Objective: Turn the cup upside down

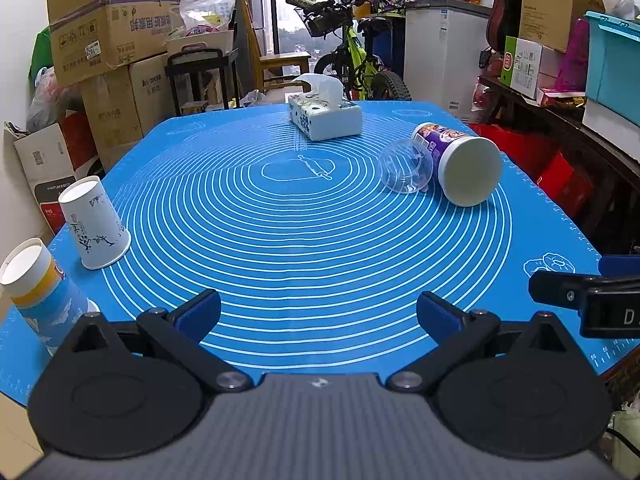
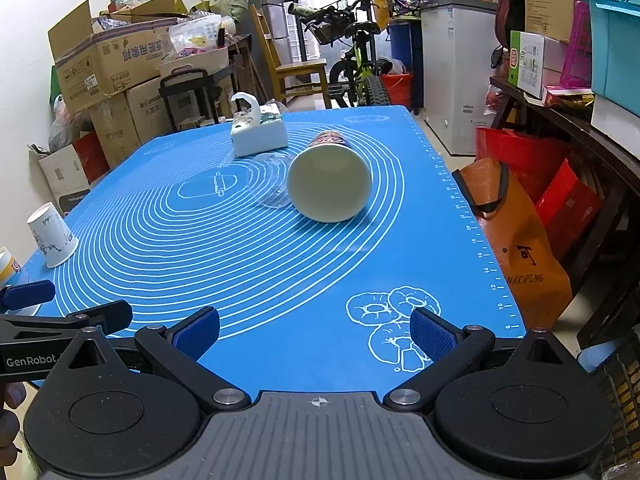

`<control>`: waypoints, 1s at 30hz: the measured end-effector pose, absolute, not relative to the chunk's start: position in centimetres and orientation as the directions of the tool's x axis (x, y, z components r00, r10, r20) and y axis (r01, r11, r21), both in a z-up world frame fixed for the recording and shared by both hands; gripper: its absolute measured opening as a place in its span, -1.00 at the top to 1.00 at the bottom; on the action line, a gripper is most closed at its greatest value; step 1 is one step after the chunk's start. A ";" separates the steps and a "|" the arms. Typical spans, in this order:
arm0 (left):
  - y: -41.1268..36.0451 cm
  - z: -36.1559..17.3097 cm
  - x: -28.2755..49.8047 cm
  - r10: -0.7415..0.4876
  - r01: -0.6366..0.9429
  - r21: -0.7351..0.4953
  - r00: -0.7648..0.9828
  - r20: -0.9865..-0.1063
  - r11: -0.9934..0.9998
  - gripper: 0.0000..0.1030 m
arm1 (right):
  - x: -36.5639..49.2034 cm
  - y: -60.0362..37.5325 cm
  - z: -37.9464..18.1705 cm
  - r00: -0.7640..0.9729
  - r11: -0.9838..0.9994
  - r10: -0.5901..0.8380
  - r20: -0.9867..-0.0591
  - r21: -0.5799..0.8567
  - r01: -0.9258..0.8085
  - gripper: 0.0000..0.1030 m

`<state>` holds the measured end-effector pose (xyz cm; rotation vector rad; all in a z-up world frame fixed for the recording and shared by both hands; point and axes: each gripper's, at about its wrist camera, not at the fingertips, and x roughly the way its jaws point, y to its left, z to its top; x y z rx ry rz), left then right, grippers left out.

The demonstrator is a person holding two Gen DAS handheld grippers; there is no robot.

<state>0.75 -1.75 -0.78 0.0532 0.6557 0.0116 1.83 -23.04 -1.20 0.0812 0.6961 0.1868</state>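
Observation:
A purple-labelled paper cup (image 1: 460, 160) lies on its side on the blue mat (image 1: 312, 248), white bottom toward me; it also shows in the right wrist view (image 2: 330, 182). A clear plastic cup (image 1: 406, 166) lies on its side against it, also seen in the right wrist view (image 2: 268, 184). A white printed paper cup (image 1: 94, 224) stands upside down at the left, also in the right wrist view (image 2: 52, 236). A blue-and-orange cup (image 1: 38, 284) stands upside down at the near left. My left gripper (image 1: 318, 312) and right gripper (image 2: 316, 330) are open and empty over the mat's near edge.
A tissue box (image 1: 326, 118) sits at the mat's far side, also in the right wrist view (image 2: 260, 134). Cardboard boxes (image 1: 108, 40) stack at the left. A bicycle (image 1: 352, 56) stands behind the table. An orange bag (image 2: 516, 236) and shelves stand at the right.

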 end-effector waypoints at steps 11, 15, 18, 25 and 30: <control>-2.7 -0.3 3.2 0.013 0.019 0.046 0.788 -0.616 0.999 -0.99 | 4.0 -24.2 -0.6 0.768 0.978 0.207 -0.606 0.146 -0.148 -0.95; -3.4 0.1 5.5 -0.001 0.024 0.029 0.789 -0.614 0.999 -0.99 | 5.8 -25.3 0.2 0.785 0.979 0.203 -0.585 0.141 -0.148 -0.95; -4.1 0.4 7.5 -0.015 0.040 0.026 0.789 -0.615 0.999 -0.99 | 7.4 -26.3 0.8 0.800 0.981 0.191 -0.569 0.135 -0.138 -0.95; -6.2 1.2 13.7 -0.015 0.044 0.034 0.797 -0.603 0.998 -0.99 | 11.4 -28.8 1.7 0.826 0.985 0.161 -0.541 0.145 -0.097 -0.95; -7.2 1.8 18.1 -0.016 0.040 0.026 0.798 -0.602 0.999 -0.99 | 12.9 -30.2 1.6 0.826 0.982 0.164 -0.539 0.167 -0.085 -0.95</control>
